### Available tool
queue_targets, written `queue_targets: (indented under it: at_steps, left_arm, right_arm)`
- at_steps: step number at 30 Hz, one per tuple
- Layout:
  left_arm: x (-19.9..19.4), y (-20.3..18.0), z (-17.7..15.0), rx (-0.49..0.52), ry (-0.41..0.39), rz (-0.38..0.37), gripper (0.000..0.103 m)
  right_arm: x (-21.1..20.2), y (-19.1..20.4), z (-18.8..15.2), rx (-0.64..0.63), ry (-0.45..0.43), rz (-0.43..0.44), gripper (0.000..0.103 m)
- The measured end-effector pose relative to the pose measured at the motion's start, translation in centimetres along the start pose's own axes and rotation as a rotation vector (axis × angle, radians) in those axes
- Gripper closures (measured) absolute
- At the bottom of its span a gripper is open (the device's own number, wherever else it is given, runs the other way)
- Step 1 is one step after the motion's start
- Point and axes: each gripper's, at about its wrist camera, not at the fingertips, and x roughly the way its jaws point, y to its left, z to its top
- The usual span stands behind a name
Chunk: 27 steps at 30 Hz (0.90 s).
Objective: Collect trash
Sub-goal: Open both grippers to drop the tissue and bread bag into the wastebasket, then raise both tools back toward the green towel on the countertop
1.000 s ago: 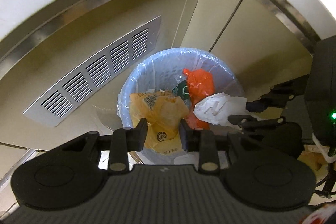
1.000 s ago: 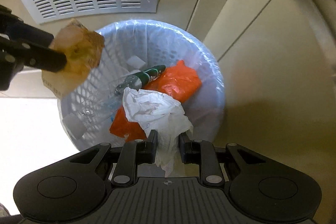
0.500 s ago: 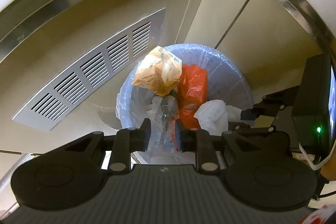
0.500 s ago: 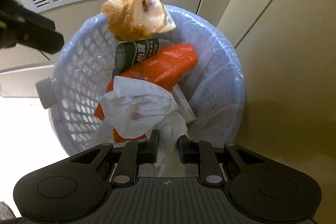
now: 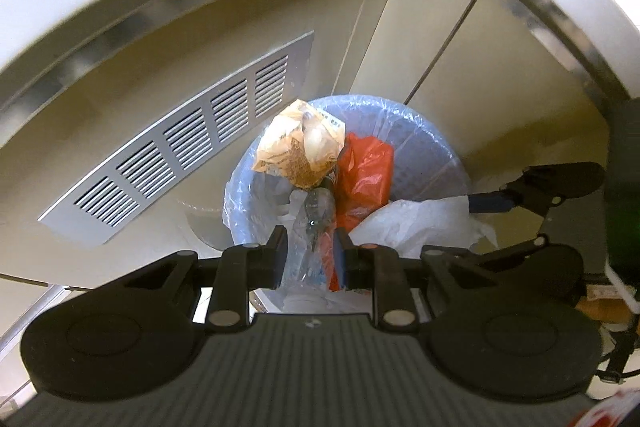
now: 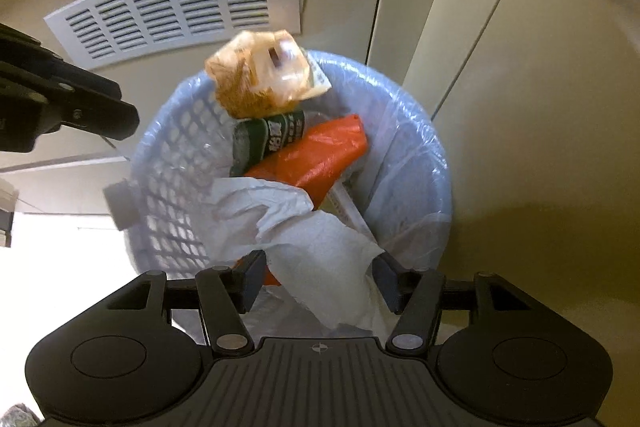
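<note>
White paper [image 6: 316, 259] hangs between the fingers of my right claw [image 6: 320, 279], low centre in the right wrist view, and the jaws are opening — the pads stand clear of the sheet on both sides, so I judge it released or about to fall. It lies straight ahead of and below that claw, over the near rim of the bin [image 6: 432, 187], with most of the crumpled sheet draped inward over the red bag [image 6: 320, 155]. One tail runs down past the near rim towards the claw's body, and I cannot tell whether that tail is inside or outside the liner.

That is the relation the next move turns on: the paper's long axis runs from the lower centre of the frame up and left into the bin, so a fall should carry it in, provided the tail doesn't catch on the rim.

My left claw [image 5: 310, 255] is nearly closed and grasps nothing; through its narrow gap I see only a clear bottle [image 5: 316, 211] down in the bin. Its dark fingers show at the left edge of the right wrist view, well apart from the paper. The right claw is plainly nearer.

An orange wrapper [image 5: 300, 151] sits at the bin's far rim, upper centre, already in.
</note>
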Motion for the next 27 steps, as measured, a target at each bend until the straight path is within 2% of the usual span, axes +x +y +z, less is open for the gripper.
queue_targets:
  at_steps: [6,15,22,27]
  left_arm:
    - [-1.8,0.0,-0.4,-0.01,-0.034,0.003,0.082]
    - [-5.0,0.5,-1.4,-0.031,-0.084,-0.003,0.082]
    - [-9.6,0.9,-0.1,-0.058,-0.195,0.005,0.082]
    - [-13.0,1.1,1.6,-0.076,-0.289,0.027,0.082]
  right_arm:
    - [-2.9,0.7,0.0,0.003,-0.046,-0.025,0.033]
    - [-7.6,1.1,0.2,0.071,-0.089,0.039,0.032]
    - [-13.7,2.5,2.7,0.02,-0.271,0.08,0.032]
    - [-17.6,3.5,5.0,-0.051,-0.425,0.069,0.032]
